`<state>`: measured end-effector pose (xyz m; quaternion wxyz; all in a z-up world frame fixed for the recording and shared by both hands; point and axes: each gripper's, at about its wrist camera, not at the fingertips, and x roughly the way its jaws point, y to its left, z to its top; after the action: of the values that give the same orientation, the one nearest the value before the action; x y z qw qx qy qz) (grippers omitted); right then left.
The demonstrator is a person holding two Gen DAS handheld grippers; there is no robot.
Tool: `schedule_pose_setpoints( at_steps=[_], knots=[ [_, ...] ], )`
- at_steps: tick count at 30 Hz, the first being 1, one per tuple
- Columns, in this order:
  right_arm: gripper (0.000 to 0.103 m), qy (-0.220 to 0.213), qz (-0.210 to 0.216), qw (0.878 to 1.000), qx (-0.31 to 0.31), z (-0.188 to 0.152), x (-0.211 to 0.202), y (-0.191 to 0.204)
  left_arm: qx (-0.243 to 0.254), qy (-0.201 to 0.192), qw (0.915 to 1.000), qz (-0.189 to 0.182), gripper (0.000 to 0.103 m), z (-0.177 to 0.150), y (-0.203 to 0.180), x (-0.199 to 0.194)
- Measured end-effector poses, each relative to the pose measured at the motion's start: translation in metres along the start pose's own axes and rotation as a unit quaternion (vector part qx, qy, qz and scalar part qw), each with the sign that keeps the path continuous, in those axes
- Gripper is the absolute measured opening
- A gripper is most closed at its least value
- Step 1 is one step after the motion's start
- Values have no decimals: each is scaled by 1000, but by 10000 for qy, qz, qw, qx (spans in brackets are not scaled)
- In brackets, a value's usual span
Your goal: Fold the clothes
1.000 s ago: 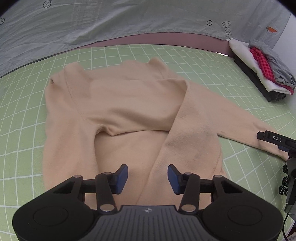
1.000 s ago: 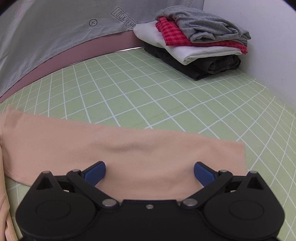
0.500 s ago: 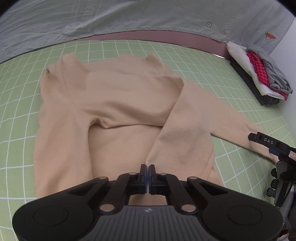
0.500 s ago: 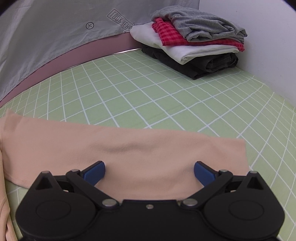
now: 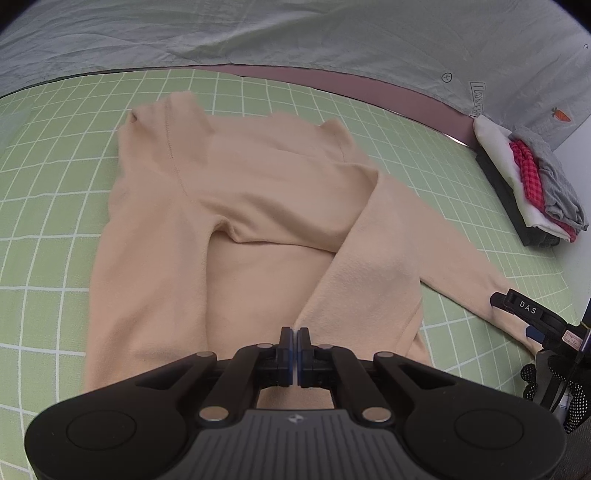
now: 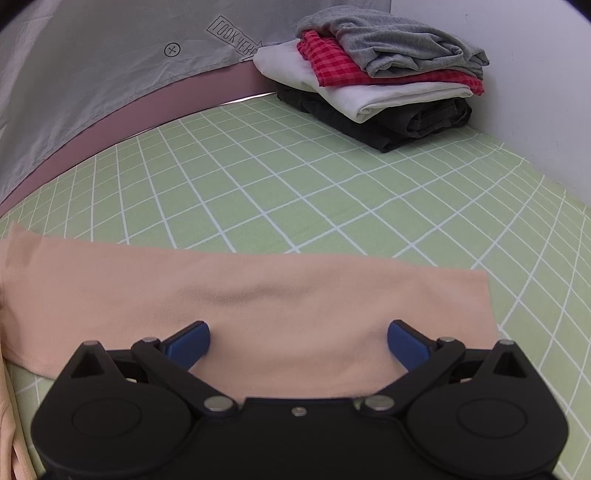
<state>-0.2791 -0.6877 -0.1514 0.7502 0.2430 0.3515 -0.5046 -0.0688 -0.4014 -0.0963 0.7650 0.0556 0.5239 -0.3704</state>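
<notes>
A peach long-sleeved sweater (image 5: 258,206) lies flat on the green grid mat (image 5: 44,221). One sleeve (image 5: 369,258) is folded diagonally across the body, and its end lies right at the tips of my left gripper (image 5: 294,336). That gripper hovers over the hem, shut, and no cloth shows between its pads. The other sleeve (image 6: 258,295) stretches out straight to the right. My right gripper (image 6: 297,339) sits open low over that sleeve near its cuff, with a blue pad (image 6: 188,341) on each side of the cloth. It also shows in the left wrist view as the right gripper (image 5: 517,306).
A stack of folded clothes (image 6: 384,81), black, white, red check and grey, sits in the far right corner by the white wall. A grey sheet (image 5: 295,33) hangs behind the mat. A gloved hand (image 5: 554,376) shows at the right edge.
My left gripper went from open to shut and drew back from the folded sleeve end. The right gripper stayed open over the straight sleeve, barely moving.
</notes>
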Motion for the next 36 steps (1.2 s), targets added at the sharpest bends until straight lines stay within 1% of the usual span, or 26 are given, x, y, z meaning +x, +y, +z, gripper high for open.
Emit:
schedule_pose_setpoints(
  at_steps=[3,9,12,15,19,21,25,29,31,32,34,35,36],
  knots=[
    [103,107,-8,9999,22,3,2,0,-193,-13,9998,-29,2,-1,4,-5],
    [103,144,-12,9999,27,3,2,1,-709,-90,9974,-89,2,-4,18,-22],
    [103,186,-1,9998,4,5,2,0,-1023,-146,9946,-88,2,-9,26,-36],
    [103,213,7,9998,-16,6,3,0,-1384,-272,9900,-96,2,-17,34,-52],
    [103,203,39,9998,-61,5,3,0,-1993,-470,9787,-132,2,-34,46,-75],
    [103,197,55,9998,-84,5,3,-1,-2352,-554,9702,-180,2,-46,54,-85],
    [103,156,96,9997,-141,4,3,-1,-2913,-673,9541,-166,2,-72,66,-98],
    [103,108,175,9995,-237,3,2,-2,-3364,-776,9385,-97,2,-93,75,-108],
    [103,117,225,9992,-296,3,1,-3,-3522,-831,9322,-53,2,-100,80,-113],
    [103,131,251,9991,-327,3,1,-4,-3494,-846,9331,49,2,-102,82,-115],
    [103,140,270,9989,-350,3,1,-4,-3264,-869,9405,372,2,-103,81,-115],
    [103,145,279,9989,-361,3,2,-4,-3135,-886,9444,440,2,-103,82,-114],
    [103,152,287,9989,-334,2,-1,-5,-3087,-895,9459,442,3,-103,83,-113]
  ],
)
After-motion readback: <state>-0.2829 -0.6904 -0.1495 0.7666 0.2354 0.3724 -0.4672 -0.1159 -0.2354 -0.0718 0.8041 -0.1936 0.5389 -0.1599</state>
